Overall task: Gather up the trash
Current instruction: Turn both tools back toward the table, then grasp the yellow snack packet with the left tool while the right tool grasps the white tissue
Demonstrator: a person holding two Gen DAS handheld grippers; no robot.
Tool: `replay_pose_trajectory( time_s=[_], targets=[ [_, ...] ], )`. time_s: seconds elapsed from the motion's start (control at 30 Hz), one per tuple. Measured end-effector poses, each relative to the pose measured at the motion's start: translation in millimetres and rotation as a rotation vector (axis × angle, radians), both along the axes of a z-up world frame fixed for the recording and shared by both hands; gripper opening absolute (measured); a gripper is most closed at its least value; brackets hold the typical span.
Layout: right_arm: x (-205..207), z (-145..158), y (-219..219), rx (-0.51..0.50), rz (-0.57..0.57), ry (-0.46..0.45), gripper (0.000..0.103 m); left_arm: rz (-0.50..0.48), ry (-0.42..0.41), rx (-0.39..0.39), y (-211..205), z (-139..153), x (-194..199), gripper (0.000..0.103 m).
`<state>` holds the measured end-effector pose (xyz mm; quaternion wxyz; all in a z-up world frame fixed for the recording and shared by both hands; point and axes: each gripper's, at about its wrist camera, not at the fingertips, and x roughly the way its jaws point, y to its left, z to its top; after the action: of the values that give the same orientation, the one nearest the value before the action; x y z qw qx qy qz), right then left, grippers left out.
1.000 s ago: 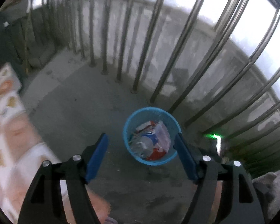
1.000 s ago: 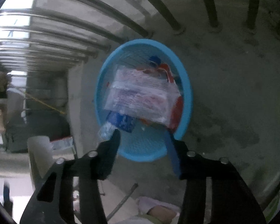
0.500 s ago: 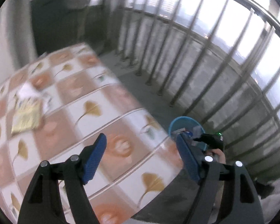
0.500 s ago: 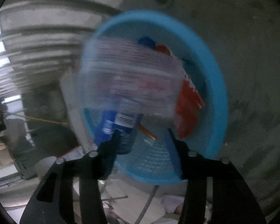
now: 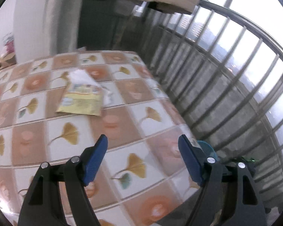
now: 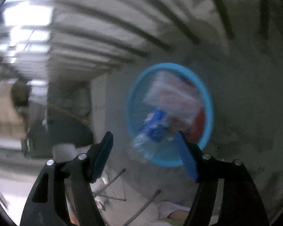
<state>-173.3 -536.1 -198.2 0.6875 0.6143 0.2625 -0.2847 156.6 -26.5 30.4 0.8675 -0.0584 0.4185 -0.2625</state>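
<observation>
— Swinging away from the blue basket [image 6: 169, 113], the left gripper [image 5: 142, 156] now looks over the worktop [image 5: 122, 116] with its ginkgo-leaf cloth, doesn't it?

— Yes. Its jaws stand wide with nothing between them. A yellow packet [image 5: 81, 101] lies flat further along the cloth, with a white wrapper [image 5: 81, 77] just behind it, touching.

— And the right gripper [image 6: 144, 154]?

— Its jaws have just been opening and nothing is between them. Beyond them the basket sits on the concrete floor [image 6: 245, 103], holding a clear bag [image 6: 171, 96], a blue-labelled bottle [image 6: 152, 128] and something red, all blurred.

— Anything crowding the way?

— Metal railing [image 5: 226, 79] runs close beside the worktop's edge; the basket's rim peeks out behind the left gripper's right finger. Thin metal rods [image 6: 113, 179] lie on the floor below the right gripper.
</observation>
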Motion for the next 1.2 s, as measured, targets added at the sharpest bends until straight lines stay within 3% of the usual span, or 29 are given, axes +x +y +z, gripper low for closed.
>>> replay_pose_trajectory(
  time_s=[0.33, 0.47, 0.67, 0.83, 1.03, 1.2],
  targets=[
    [157, 126, 95, -0.326, 0.504, -0.001, 0.08, 0.187, -0.027, -0.045, 79, 2, 2, 0.075],
    [215, 160, 149, -0.385, 0.687, -0.023, 0.08, 0.218, -0.012, -0.051, 98, -8, 5, 0.075],
    [284, 177, 225, -0.374, 0.929, -0.053, 0.081, 0.216, 0.034, -0.087, 109, -25, 25, 0.075],
    [325, 182, 275, -0.374, 1.038, -0.051, 0.081, 0.175, 0.05, -0.071, 98, -33, 59, 0.075],
    [379, 178, 321, -0.399, 1.118, 0.002, 0.079, 0.15, 0.054, 0.026, 73, -49, 110, 0.075],
    [408, 174, 334, -0.423, 1.121, 0.033, 0.078, 0.084, 0.004, 0.137, 45, -60, 134, 0.071]
  ],
)
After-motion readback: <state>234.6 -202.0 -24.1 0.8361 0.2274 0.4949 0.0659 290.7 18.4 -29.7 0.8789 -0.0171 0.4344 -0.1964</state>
